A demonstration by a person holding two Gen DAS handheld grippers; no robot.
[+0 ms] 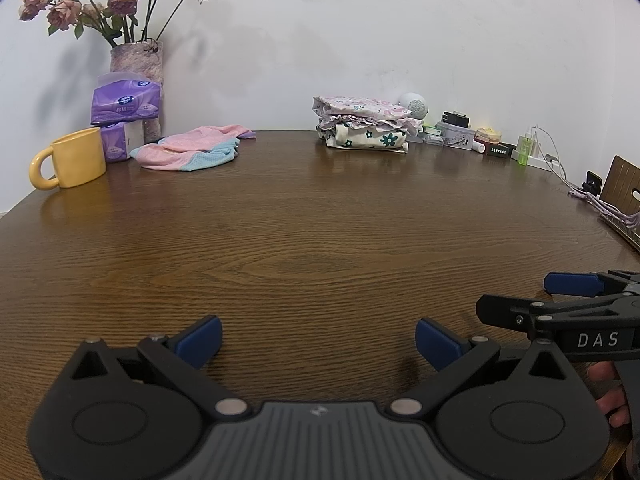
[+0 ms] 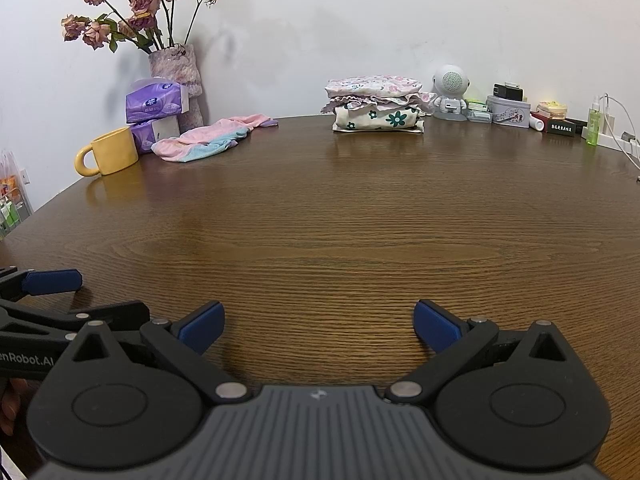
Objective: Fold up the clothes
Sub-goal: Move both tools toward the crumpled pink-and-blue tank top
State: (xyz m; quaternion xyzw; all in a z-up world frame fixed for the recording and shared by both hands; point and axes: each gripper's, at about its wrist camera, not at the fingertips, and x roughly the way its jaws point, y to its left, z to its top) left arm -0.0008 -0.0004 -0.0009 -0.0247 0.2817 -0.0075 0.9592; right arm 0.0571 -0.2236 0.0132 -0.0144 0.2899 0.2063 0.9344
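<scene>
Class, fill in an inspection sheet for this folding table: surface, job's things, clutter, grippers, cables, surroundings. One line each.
Surface: brown wooden table, bare across the middle.
Job's things: crumpled pink garment at far left; folded stack by the wall.
Clutter: yellow mug, tissue packs, vase of dried roses, white speaker, tin, green bottle.
Grippers: left gripper and right gripper both open, empty, low over the near edge.
Cables: white cable at far right.
Surroundings: white wall behind.
</scene>
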